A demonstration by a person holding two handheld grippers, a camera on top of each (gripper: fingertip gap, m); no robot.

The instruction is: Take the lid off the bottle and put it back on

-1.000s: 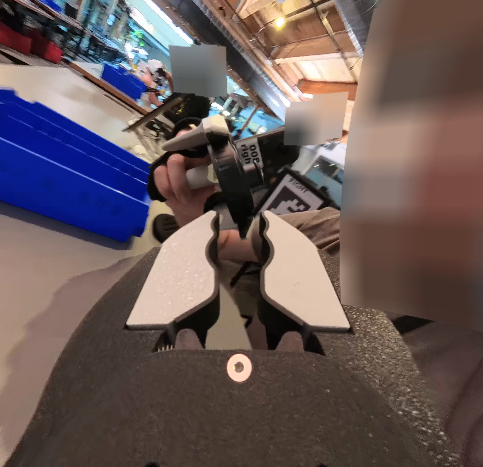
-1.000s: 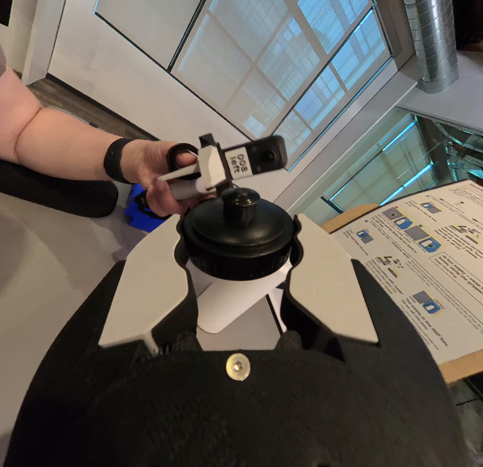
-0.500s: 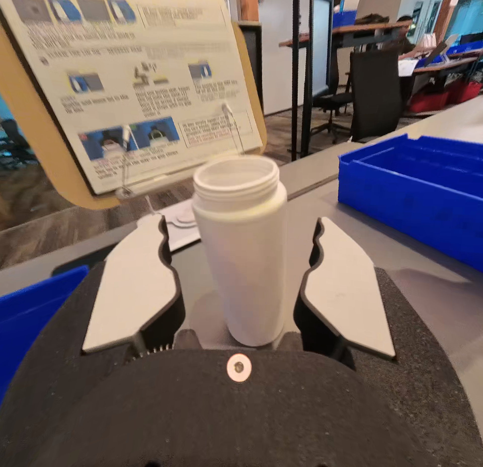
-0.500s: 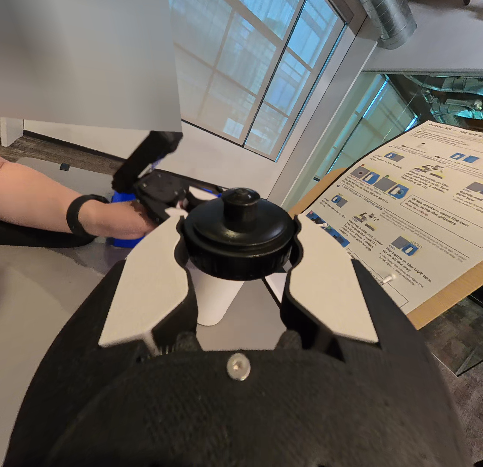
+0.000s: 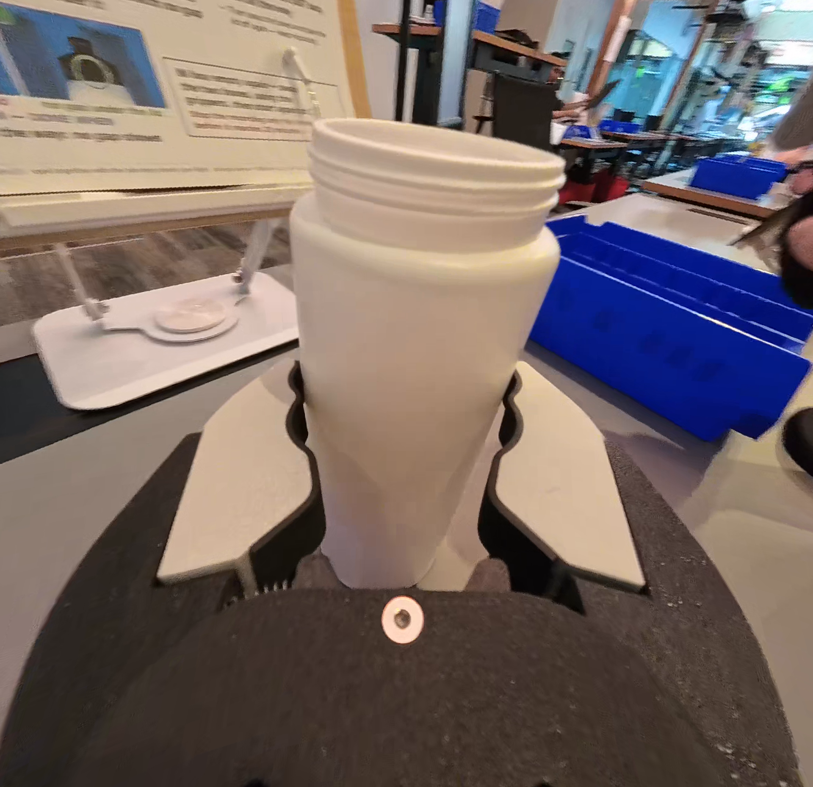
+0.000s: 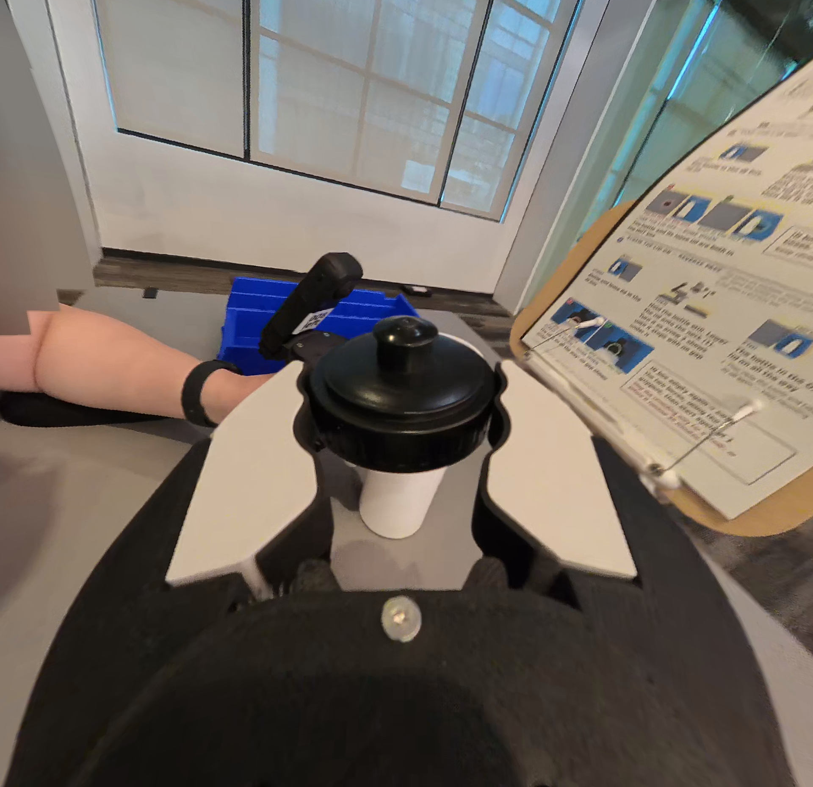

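Note:
A white bottle (image 5: pixel 418 326) stands on the grey table with its threaded neck open. My left gripper (image 5: pixel 404 378) is shut on the bottle's lower body, one finger pressed against each side. My right gripper (image 6: pixel 400 372) is shut on the black lid (image 6: pixel 400 396), which has a knob on top. In the right wrist view the lid hangs in front of and above the bottle (image 6: pixel 396 502), hiding its neck. The left gripper's body (image 6: pixel 308 308) shows behind the lid.
Blue bins (image 5: pixel 660 317) lie to the right of the bottle, and another blue bin (image 6: pixel 250 321) lies behind the left gripper. An instruction board (image 5: pixel 132 83) stands on a white base plate (image 5: pixel 132 361); it also shows in the right wrist view (image 6: pixel 682 326). A person's forearm (image 6: pixel 110 361) rests on the table.
My left gripper swung down from mid-air to the bottle, opened around it, then closed on it. My right gripper kept hold of the lid and tilted down over the bottle.

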